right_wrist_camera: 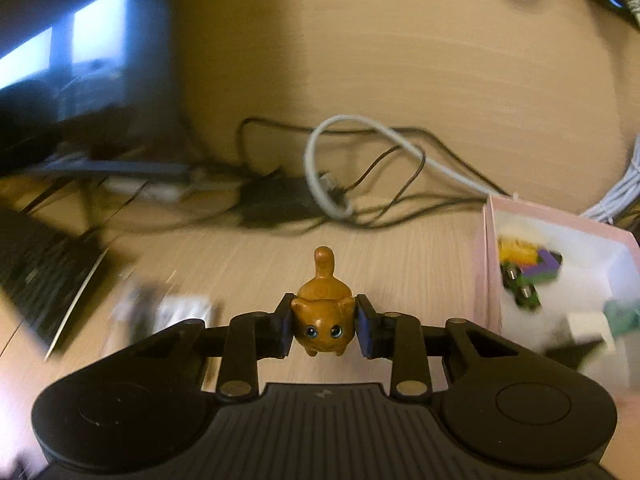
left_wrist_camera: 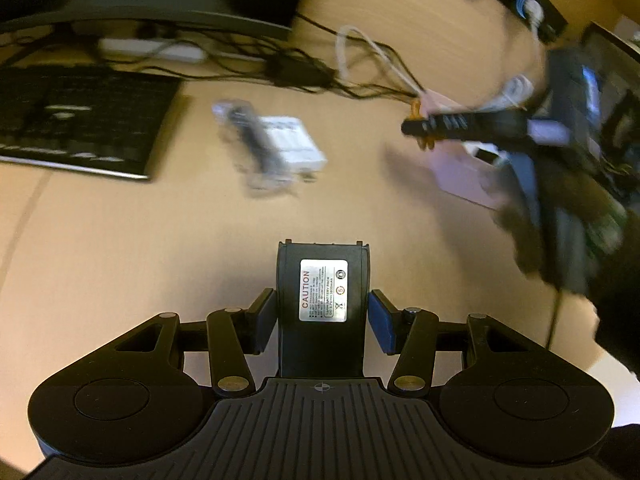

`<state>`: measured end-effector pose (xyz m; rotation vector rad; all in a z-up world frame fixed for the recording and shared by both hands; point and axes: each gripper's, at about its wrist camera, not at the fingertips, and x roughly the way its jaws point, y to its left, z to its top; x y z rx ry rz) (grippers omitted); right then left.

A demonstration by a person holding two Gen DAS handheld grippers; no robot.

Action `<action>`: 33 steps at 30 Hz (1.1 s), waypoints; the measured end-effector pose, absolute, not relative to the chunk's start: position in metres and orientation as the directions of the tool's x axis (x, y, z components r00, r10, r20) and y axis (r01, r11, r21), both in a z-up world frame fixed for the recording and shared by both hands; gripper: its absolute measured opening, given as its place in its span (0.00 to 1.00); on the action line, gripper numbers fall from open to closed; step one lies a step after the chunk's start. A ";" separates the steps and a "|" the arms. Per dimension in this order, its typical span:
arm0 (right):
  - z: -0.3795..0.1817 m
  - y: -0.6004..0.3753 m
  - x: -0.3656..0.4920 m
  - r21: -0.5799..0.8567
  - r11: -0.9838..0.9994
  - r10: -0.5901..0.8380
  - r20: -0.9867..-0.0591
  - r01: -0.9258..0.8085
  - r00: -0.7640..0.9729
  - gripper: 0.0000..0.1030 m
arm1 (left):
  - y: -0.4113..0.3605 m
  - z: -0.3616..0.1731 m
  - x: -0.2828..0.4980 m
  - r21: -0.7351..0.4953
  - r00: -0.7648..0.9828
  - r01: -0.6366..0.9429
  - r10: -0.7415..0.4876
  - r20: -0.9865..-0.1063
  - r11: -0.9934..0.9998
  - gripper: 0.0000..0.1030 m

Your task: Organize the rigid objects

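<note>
My left gripper (left_wrist_camera: 322, 316) is shut on a black battery pack (left_wrist_camera: 322, 304) with a silver caution label, held above the wooden desk (left_wrist_camera: 160, 264). My right gripper (right_wrist_camera: 322, 326) is shut on a small orange cat figurine (right_wrist_camera: 323, 316), whose tail points away from the camera. In the left wrist view the right gripper (left_wrist_camera: 416, 126) shows blurred at the right, over a pink box (left_wrist_camera: 464, 176). The pink box (right_wrist_camera: 486, 264) sits to the right of the cat and holds several small toys, one of them a green and purple car (right_wrist_camera: 528, 280).
A white box with a dark object across it (left_wrist_camera: 280, 144) lies mid-desk. A black keyboard (left_wrist_camera: 80, 120) lies at the left. Tangled black and white cables (right_wrist_camera: 360, 184) and a power brick lie at the back. A monitor (right_wrist_camera: 80, 60) stands at the left.
</note>
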<state>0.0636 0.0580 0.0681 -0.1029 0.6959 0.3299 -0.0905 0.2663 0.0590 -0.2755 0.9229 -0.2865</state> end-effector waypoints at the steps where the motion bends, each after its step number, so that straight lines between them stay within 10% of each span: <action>1: 0.070 0.053 0.048 -0.004 0.937 0.264 -0.649 -0.351 0.714 0.29 | 0.259 0.059 -0.087 -0.356 0.563 0.145 -0.372 -0.738 0.923 0.53; 18: 0.033 -0.064 -0.050 -0.173 0.944 0.070 -0.725 -0.280 0.685 0.38 | 0.144 0.055 -0.031 -0.382 0.451 0.318 -0.493 -0.744 0.868 0.53; 33: 0.057 -0.078 -0.062 -0.046 0.921 0.253 -0.684 -0.386 0.684 0.44 | 0.147 0.064 -0.056 -0.338 0.511 0.202 -0.393 -0.765 0.919 0.53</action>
